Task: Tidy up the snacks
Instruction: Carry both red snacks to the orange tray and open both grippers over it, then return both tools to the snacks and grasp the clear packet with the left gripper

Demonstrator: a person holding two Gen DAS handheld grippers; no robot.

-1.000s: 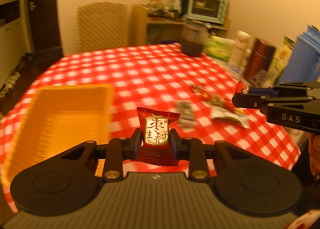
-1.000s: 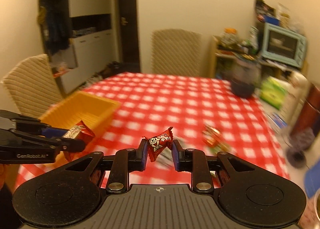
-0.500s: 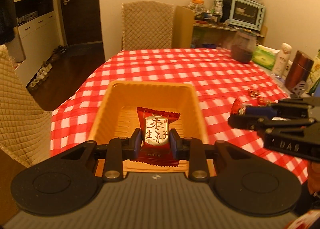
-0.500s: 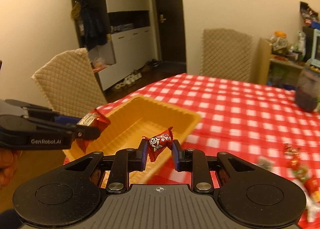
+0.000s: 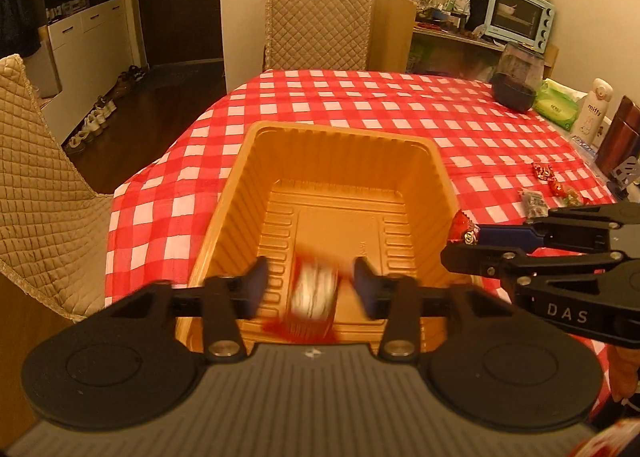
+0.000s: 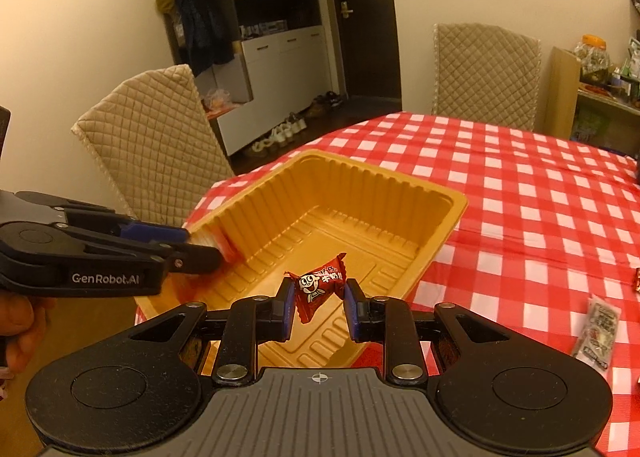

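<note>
An orange plastic tray point(image 5: 340, 137) point(image 6: 436, 193) stands at the near left corner of the checked table. My left gripper point(image 5: 308, 281) hangs over its near end, jaws opening; a red and white snack packet point(image 5: 314, 297), blurred, drops free between the pads, which no longer press on it. In the right wrist view that gripper point(image 6: 208, 245) shows at the tray's left wall. My right gripper point(image 6: 316, 297) is shut on a small red candy point(image 6: 318, 289) with a cartoon face, held above the tray's near end; in the left wrist view it point(image 5: 460, 241) sits by the tray's right rim.
Several loose wrapped snacks point(image 5: 556, 189) point(image 6: 596, 327) lie on the red checked cloth point(image 5: 360, 105) to the right. A dark jar point(image 5: 516, 81), wipes pack and bottles stand at the far right edge. Quilted chairs point(image 5: 40, 177) point(image 6: 156, 145) flank the table's left and far sides.
Both grippers swung left from the loose snacks to above the tray. The left jaws have spread and the packet they held is falling; the right still holds its candy.
</note>
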